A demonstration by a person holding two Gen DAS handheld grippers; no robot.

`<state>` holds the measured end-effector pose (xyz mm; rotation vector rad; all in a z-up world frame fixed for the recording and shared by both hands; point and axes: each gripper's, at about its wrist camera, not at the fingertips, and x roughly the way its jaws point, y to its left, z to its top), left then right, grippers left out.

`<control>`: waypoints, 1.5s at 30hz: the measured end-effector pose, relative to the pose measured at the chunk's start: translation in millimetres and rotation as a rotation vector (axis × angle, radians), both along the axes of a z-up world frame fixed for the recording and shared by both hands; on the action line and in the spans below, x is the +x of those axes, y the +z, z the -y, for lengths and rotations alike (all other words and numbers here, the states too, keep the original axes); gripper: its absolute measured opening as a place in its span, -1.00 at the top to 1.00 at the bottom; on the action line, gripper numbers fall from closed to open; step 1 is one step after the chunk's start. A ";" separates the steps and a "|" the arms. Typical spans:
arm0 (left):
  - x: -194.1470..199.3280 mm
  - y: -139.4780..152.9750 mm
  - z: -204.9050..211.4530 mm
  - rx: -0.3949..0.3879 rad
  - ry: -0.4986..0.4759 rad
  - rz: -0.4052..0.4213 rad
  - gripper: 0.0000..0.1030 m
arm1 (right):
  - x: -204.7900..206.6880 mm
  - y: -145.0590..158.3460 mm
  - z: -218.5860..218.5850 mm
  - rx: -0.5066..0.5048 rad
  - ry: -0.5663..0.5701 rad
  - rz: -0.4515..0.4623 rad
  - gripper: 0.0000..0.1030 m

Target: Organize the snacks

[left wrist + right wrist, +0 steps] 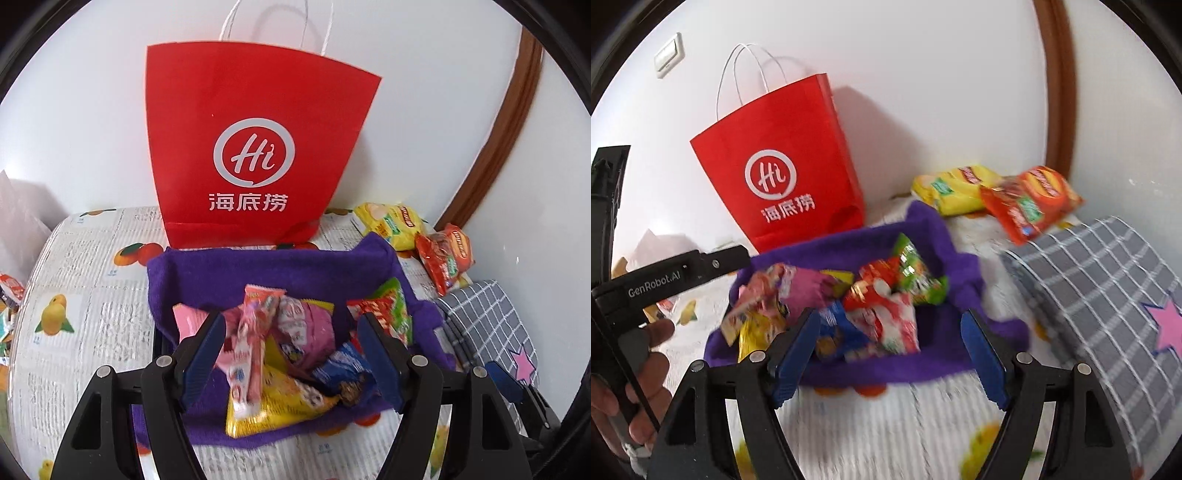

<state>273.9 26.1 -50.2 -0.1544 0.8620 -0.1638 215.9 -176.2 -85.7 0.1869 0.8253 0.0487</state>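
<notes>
Small snack packets (288, 354) lie heaped in a purple cloth basket (258, 269) on the fruit-print tablecloth (85, 280). Both the left gripper (295, 354) and the right gripper (890, 350) hang above the heap, jaws wide and gripping nothing. At the table's far edge a red paper bag (255, 147) stands upright; yellow (953, 188) and red chip bags (1034, 199) lie in the far right corner, beside a grey checked cushion (1100, 280).

A purple cloth basket (266, 269) holds pink, yellow, blue, red and green snack packets (280, 354). Behind stands a red paper bag (251, 110) with white logo; the tablecloth (85, 295) shows fruit-and-newsprint.
</notes>
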 end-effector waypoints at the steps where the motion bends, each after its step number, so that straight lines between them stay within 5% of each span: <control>1: -7.2 1.3 0.0 -0.008 -0.004 0.009 -0.45 | -5.9 1.7 2.2 -0.007 0.002 -0.014 -0.52; 7: -61.9 8.3 0.1 -0.028 -0.018 0.007 -0.52 | -52.9 19.8 -2.4 -0.144 -0.022 -0.034 -0.52; 10: -96.4 19.1 0.8 0.025 -0.024 0.039 -0.70 | -78.7 30.0 -3.6 -0.154 -0.025 -0.030 -0.72; 17: -168.5 44.5 -2.0 0.054 0.014 0.101 -0.85 | -141.5 56.3 -1.6 -0.155 -0.048 -0.003 -0.82; 25: -250.2 61.5 29.3 0.220 -0.020 0.196 -0.88 | -210.8 87.6 9.0 -0.173 -0.102 0.033 -0.82; 32: -285.3 67.5 18.4 0.092 -0.003 0.169 -0.88 | -251.5 106.7 11.5 -0.185 -0.086 0.071 -0.82; 45: -312.9 81.3 17.1 0.136 0.034 0.217 -0.88 | -277.2 107.5 9.5 -0.186 -0.075 0.085 -0.82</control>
